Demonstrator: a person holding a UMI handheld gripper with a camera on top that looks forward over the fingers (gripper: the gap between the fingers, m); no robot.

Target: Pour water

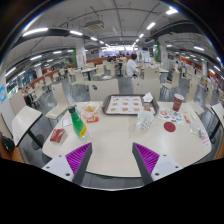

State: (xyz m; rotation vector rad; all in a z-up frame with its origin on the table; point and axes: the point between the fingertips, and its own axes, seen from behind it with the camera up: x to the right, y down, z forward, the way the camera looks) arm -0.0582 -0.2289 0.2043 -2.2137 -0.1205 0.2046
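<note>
My gripper [112,157] hangs open above the near part of a white table [112,135], with nothing between its purple pads [78,156]. Beyond the fingers to the left stands a green bottle [77,122] with a yellow cap. To the right, past the fingers, are a clear cup [146,117], a brown cup [178,101] and a small red lid-like disc [169,126]. All of these stand well ahead of the fingertips.
A flat tray with a grid of small items [124,105] lies at the table's far middle. A red object [58,135] and a snack packet [90,111] lie near the bottle. Chairs [22,122] flank the table; a person [130,66] sits far behind among other desks.
</note>
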